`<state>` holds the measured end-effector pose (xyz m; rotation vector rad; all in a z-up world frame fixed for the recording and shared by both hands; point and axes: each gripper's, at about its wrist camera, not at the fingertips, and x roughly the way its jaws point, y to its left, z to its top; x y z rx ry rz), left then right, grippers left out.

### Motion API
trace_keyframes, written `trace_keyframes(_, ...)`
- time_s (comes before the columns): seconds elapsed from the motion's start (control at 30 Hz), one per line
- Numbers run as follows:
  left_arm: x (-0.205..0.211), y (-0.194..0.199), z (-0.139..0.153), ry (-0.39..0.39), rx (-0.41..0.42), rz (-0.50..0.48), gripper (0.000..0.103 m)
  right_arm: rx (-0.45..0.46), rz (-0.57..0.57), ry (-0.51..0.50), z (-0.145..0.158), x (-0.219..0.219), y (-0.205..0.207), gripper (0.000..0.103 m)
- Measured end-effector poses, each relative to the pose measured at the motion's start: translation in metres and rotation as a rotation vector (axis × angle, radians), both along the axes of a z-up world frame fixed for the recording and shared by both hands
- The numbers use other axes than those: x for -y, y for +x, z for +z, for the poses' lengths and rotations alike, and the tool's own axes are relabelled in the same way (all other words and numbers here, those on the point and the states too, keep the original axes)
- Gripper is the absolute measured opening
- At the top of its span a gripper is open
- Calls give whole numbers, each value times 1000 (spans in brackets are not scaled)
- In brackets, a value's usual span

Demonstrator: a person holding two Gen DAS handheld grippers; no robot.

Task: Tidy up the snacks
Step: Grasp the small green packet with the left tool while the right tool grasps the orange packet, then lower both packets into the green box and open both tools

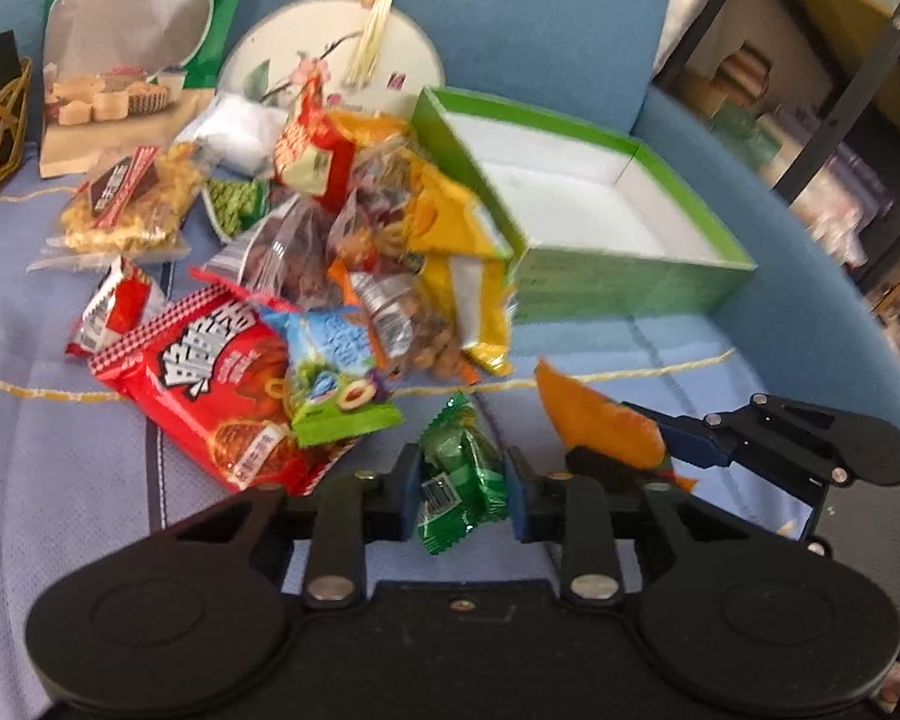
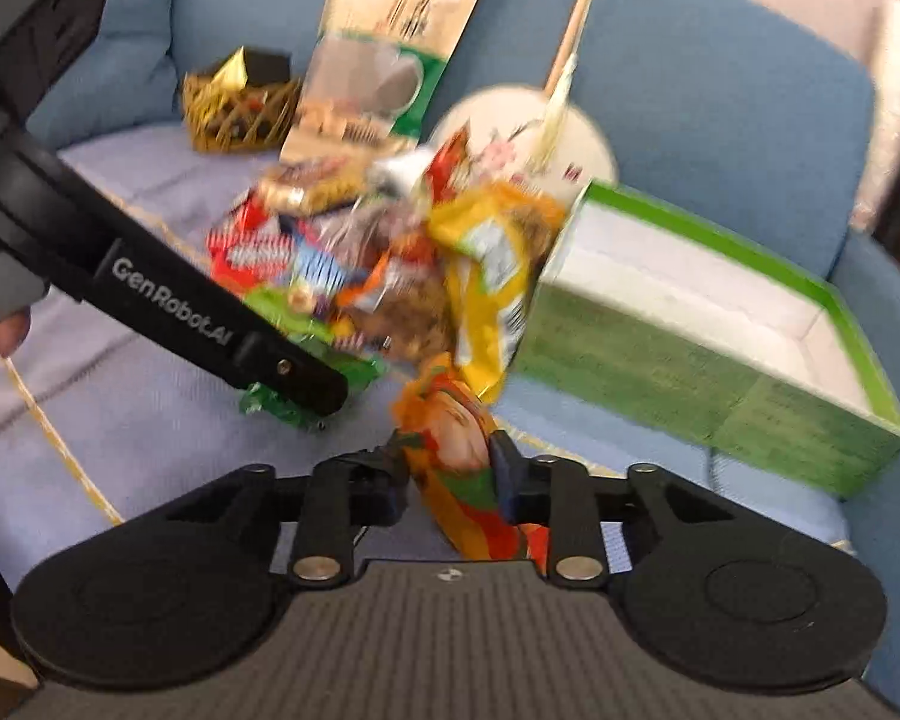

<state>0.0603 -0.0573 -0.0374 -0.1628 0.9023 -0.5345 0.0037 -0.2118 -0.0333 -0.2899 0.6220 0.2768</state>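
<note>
Blue sofa (image 1: 540, 18) – lilac throw (image 1: 60, 468), shelving (image 1: 840, 120) at R

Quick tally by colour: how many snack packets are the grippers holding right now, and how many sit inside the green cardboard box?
Small green foil packet, pinched in the left gripper: 1
Orange plastic packet, pinched in the right gripper: 1
Packets visible inside the green cardboard box: 0
Total held: 2

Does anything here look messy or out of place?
Yes. The snacks lie in a loose heap on the sofa seat, some leaning on the green box, which sits tilted and empty. A round fan is half-buried behind them.
</note>
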Motion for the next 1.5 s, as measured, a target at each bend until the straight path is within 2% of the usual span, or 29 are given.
trace_keyframes(0.1, -1, -4, 24, -49, 38, -19, 28, 14, -32, 55, 20, 12, 1, 31)
trace_keyframes(0.2, 4, -2, 59, -93, 120, -42, 28, 72, -66, 99, 43, 24, 4, 29)
trace_keyframes(0.3, 13, 12, 90, -125, 180, -63, 28, 138, -91, 94, 59, 32, 13, 28)
trace_keyframes(0.43, 36, 38, 110, -96, 245, -68, 29, 230, -142, 33, 67, 39, 33, 28)
trace_keyframes(0.6, 71, 77, 98, -58, 254, -78, 29, 282, -202, -49, 54, 54, 62, 28)
trace_keyframes(0.7, 87, 100, 79, -42, 220, -79, 29, 297, -221, -116, 38, 60, 81, 28)
trace_keyframes(0.9, 111, 131, 44, 8, 177, -77, 32, 257, -232, -149, 11, 71, 108, 29)
trace_keyframes(1.0, 115, 140, 34, 23, 176, -54, 40, 210, -225, -120, 2, 76, 119, 29)
trace_keyframes(1.03, 115, 140, 33, 26, 182, -40, 62, 196, -218, -90, 0, 79, 122, 34)
trace_keyframes(1.07, 113, 140, 32, 27, 184, -30, 103, 186, -213, -60, 0, 81, 123, 50)
trace_keyframes(1.1, 111, 140, 32, 31, 183, -15, 103, 170, -221, -34, -1, 84, 124, 78)
trace_keyframes(1.13, 109, 139, 32, 35, 193, 2, 103, 161, -237, -12, -1, 86, 122, 95)
trace_keyframes(1.17, 105, 135, 35, 35, 220, 19, 103, 167, -247, 13, 0, 89, 119, 103)
trace_keyframes(1.27, 97, 128, 43, 29, 238, 19, 103, 170, -260, 72, 9, 93, 105, 103)
trace_keyframes(1.4, 72, 111, 64, -24, 234, 80, 103, 202, -268, 130, 36, 89, 82, 103)
trace_keyframes(1.5, 50, 90, 78, 7, 246, 159, 103, 203, -256, 193, 53, 79, 61, 103)
